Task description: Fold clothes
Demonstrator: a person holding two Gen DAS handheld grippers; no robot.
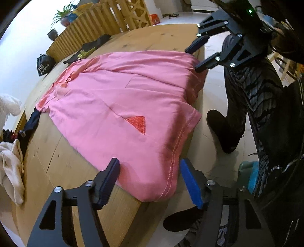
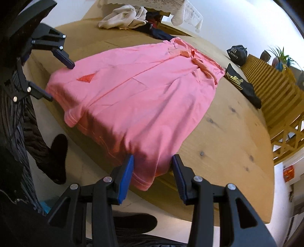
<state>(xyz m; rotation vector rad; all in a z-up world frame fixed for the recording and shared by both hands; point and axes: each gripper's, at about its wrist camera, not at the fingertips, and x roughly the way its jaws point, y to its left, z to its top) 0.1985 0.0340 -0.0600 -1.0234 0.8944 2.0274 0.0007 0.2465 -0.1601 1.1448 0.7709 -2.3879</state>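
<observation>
Both open, the left gripper (image 1: pixel 148 167) and right gripper (image 2: pixel 152 161) each straddle a hem corner of the soft, light pink shirt (image 1: pixel 117 98) drooping over the near edge of the desk (image 1: pixel 57 161), the best hold, with bare wood beyond before the black garment (image 2: pixel 241 85).

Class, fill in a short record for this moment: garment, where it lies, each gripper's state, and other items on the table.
garment: pink shirt, spread flat, hem overhanging the edge
surface: wooden table
left gripper: open, straddling one hem corner
right gripper: open, straddling the other hem corner
other items: cream garment, black bag, black and yellow garment
</observation>
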